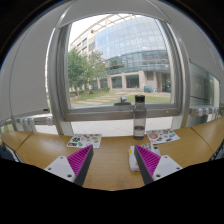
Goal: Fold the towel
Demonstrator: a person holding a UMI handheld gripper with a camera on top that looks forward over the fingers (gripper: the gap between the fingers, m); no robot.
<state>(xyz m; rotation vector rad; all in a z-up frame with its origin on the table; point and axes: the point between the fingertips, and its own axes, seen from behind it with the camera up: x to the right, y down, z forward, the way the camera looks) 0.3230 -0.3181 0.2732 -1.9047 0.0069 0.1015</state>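
The claw point(113, 160) is held above a wooden tabletop point(110, 150), its two fingers spread apart with nothing between them; the magenta pads point(80, 158) face each other across bare wood. No towel can be made out here. Beyond the fingers, at the far edge of the tabletop against the window point(120, 55), stands a dark bottle point(139, 105) with a pale cap; left of the bottle lies a flat printed sheet point(84, 141), and right of the bottle lies another printed sheet point(164, 135). Behind the bottle, through the glass, a curved glass-fronted building point(135, 50) and green trees point(78, 68) show.
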